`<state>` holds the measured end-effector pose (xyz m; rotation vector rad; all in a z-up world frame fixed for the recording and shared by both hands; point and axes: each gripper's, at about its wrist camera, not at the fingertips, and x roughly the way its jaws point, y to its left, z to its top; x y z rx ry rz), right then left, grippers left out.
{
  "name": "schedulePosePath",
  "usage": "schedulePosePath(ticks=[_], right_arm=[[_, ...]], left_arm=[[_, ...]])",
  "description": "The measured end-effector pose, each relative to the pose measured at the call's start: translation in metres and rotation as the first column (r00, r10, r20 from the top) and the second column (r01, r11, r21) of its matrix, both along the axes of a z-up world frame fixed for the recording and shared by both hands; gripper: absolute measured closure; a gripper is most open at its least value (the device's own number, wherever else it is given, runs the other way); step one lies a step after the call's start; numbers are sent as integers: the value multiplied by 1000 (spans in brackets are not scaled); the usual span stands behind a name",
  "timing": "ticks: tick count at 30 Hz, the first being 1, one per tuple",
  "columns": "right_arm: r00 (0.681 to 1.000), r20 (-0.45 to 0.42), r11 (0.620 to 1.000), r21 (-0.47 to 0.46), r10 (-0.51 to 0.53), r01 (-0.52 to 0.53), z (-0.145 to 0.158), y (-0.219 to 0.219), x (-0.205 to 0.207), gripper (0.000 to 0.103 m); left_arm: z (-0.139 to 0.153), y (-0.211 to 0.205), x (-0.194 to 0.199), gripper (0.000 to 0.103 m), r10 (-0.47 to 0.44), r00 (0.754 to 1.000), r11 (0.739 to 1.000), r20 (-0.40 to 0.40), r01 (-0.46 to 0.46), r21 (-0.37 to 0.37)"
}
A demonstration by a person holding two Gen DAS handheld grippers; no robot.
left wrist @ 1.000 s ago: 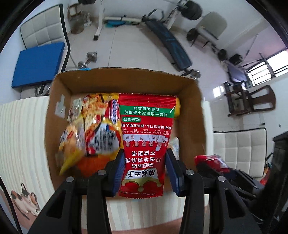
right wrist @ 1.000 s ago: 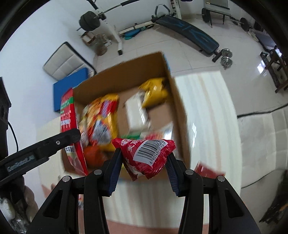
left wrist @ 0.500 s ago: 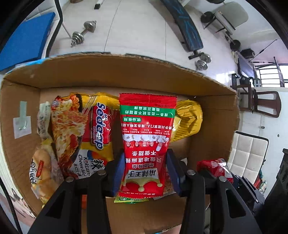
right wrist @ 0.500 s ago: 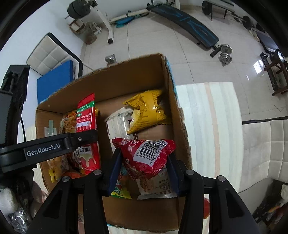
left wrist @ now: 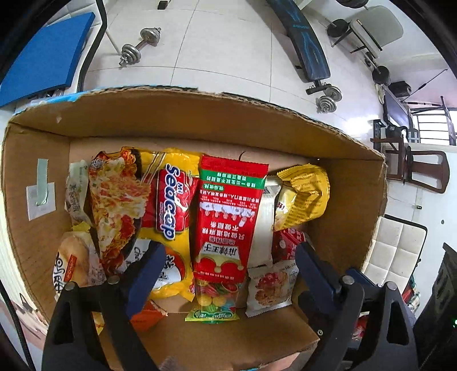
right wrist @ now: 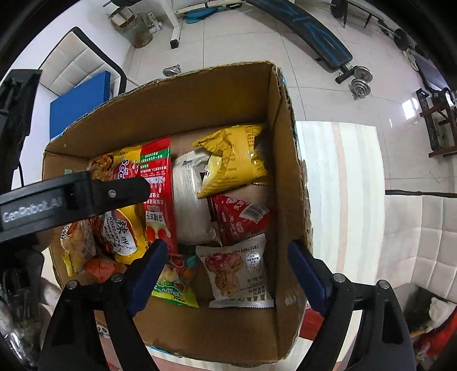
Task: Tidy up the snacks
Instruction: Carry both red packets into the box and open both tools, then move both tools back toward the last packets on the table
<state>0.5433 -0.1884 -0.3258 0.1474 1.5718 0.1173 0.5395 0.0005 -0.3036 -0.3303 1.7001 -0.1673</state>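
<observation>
An open cardboard box (left wrist: 200, 120) (right wrist: 285, 142) holds several snack packs. My left gripper (left wrist: 228, 274) is open above the box; the tall red sachet (left wrist: 228, 217) lies free inside, leaning on the yellow noodle pack (left wrist: 168, 205). My right gripper (right wrist: 225, 268) is open above the box's near side. The small red triangular pack (right wrist: 240, 219) lies inside the box, between the yellow chip bag (right wrist: 234, 159) and a white nut pack (right wrist: 237, 274). The left gripper's arm (right wrist: 71, 199) shows in the right wrist view over the box's left side.
The box stands on a pale striped table (right wrist: 337, 177). A candy bag (right wrist: 174, 282) lies at the box's near side. Beyond the table are a tiled floor with dumbbells (left wrist: 137, 48), a weight bench (right wrist: 311, 25) and a blue mat (left wrist: 42, 57).
Both grippers have opened. The red sachet left the left gripper and the red triangular pack left the right gripper; both now lie in the box.
</observation>
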Motion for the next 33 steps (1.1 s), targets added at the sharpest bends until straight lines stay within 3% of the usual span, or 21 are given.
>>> schedulePosePath(ticks=[8, 18, 26, 33], right_arm=[[1000, -6, 1000, -7, 13, -13, 8, -1, -13, 9], [996, 75, 999, -22, 45, -43, 41, 4, -61, 9], [986, 153, 997, -41, 73, -67, 66, 16, -111, 9], [966, 244, 995, -76, 86, -70, 92, 24, -152, 8]], left_arm=[[22, 4, -23, 10, -33, 998, 999, 61, 31, 41], [59, 22, -81, 10, -35, 984, 994, 172, 16, 109], [93, 30, -135, 10, -35, 958, 986, 286, -13, 165], [120, 39, -185, 10, -47, 915, 973, 402, -48, 224]])
